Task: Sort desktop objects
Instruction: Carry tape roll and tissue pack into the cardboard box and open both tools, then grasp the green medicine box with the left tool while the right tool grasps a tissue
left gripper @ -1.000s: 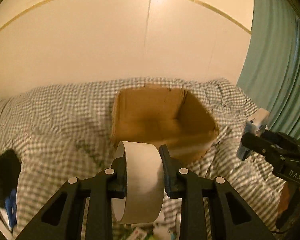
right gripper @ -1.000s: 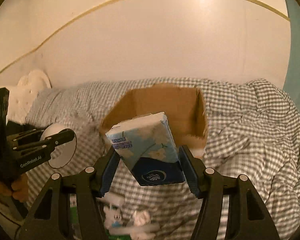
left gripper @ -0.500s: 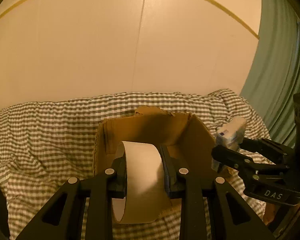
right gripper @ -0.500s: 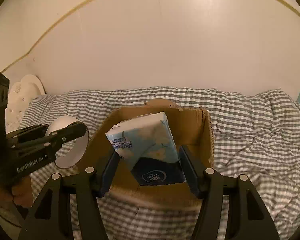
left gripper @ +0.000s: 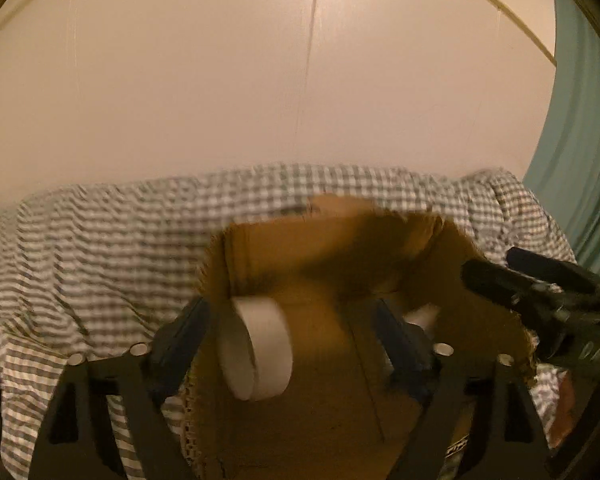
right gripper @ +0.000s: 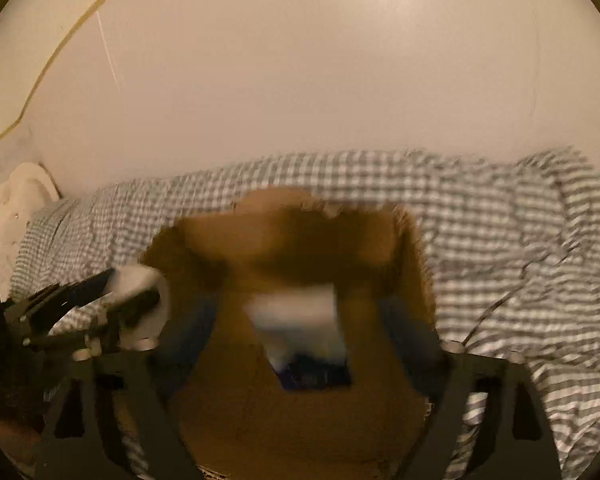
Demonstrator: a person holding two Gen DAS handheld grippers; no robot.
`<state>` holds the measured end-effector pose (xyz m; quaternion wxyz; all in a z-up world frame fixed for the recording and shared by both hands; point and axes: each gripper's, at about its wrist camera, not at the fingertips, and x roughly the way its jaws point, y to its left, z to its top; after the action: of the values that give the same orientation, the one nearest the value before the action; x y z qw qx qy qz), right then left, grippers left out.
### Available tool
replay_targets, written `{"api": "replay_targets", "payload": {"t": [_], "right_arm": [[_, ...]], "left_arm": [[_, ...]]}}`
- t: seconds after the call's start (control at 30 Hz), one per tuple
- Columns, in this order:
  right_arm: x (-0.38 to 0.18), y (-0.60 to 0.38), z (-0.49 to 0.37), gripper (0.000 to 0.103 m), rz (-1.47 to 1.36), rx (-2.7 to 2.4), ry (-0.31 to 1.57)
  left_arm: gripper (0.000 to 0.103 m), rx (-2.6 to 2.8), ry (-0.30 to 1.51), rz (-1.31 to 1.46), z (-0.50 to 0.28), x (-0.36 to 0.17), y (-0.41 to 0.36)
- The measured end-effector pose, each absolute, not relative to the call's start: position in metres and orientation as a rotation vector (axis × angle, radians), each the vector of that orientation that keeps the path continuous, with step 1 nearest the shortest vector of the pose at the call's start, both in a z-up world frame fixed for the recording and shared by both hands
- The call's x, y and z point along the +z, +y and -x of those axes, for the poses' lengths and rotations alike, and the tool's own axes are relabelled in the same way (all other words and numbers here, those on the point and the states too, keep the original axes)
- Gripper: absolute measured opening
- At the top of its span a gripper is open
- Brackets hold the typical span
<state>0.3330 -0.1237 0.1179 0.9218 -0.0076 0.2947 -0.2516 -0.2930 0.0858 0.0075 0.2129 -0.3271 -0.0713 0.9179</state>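
Jaws of the left gripper (left gripper: 290, 322) have just been opening and now stand wide, and the white tape roll (left gripper: 258, 346) lies loose between them, at about 9 o'clock inside the cardboard box (left gripper: 380, 248). Jaws of the right gripper (right gripper: 300, 312) have just been opening too; the blurred tissue pack (right gripper: 304, 328) is released between them, over the box floor. Box rests on a checked bed cover (left gripper: 100, 248).

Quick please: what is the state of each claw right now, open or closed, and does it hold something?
Left claw: open, jaws just widened; white tape roll loose between them.
Right claw: open, jaws just widened; tissue pack released over the cardboard box.
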Motion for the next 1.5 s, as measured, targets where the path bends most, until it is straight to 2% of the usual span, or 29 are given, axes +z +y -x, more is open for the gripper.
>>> {"api": "replay_targets", "payload": {"t": [0.1, 0.33, 0.5, 0.8, 1.17, 1.5], "right_arm": [[0.135, -0.113, -0.32, 0.091, 0.007, -0.517, 0.557], [0.169, -0.069, -0.272, 0.091, -0.022, -0.522, 0.5], [0.186, -0.023, -0.226, 0.091, -0.035, -0.506, 0.47], [0.14, 0.036, -0.156, 0.091, -0.006, -0.529, 0.53], [0.07, 0.037, -0.144, 0.091, -0.066, -0.6, 0.696], [0.036, 0.025, -0.15, 0.091, -0.088, -0.597, 0.82]], "left_arm": [[0.087, 2.591, -0.138, 0.881, 0.278, 0.027, 0.084], [0.087, 2.609, -0.141, 0.886, 0.226, 0.061, 0.048], [0.094, 2.596, -0.117, 0.912, 0.173, 0.055, 0.018], [0.094, 2.553, -0.217, 1.142, 0.11, -0.018, -0.023], [0.094, 2.388, 0.018, 1.191, 0.047, -0.075, -0.003], [0.097, 2.263, 0.189, 1.222, 0.029, -0.111, 0.032]]}}
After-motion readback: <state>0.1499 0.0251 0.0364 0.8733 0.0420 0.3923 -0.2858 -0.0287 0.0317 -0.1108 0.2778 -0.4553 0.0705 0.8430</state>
